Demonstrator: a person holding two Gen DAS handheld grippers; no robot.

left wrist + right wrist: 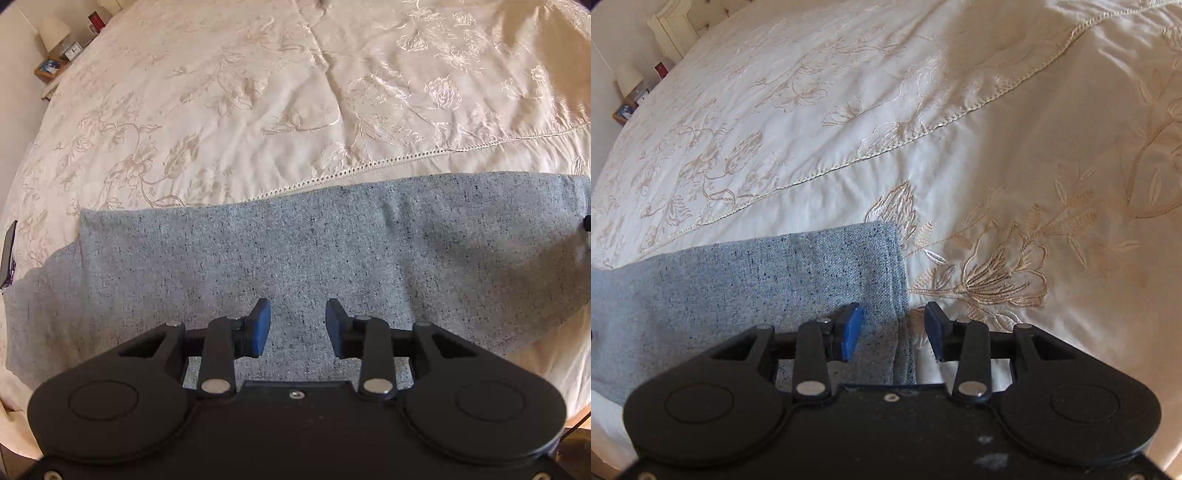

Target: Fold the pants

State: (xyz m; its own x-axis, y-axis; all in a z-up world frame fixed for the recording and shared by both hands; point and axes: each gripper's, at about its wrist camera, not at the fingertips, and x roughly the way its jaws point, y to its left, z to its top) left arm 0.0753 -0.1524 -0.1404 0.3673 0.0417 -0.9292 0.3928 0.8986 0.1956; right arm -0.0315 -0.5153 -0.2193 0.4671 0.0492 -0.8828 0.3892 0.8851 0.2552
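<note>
Grey-blue speckled pants (295, 243) lie flat across the near part of a bed, folded lengthwise into a long band. My left gripper (297, 325) is open and empty, hovering over the middle of the band. My right gripper (894, 330) is open and empty above the pants' right end (827, 266), its fingers straddling the hem edge. The right end of the band reaches the frame edge in the left wrist view.
The bed has a cream bedspread (240, 96) with embroidered flowers and a stitched border seam (849, 162). A bedside table with a lamp (55, 33) stands far left. A dark phone-like object (8, 254) lies at the left edge of the bed.
</note>
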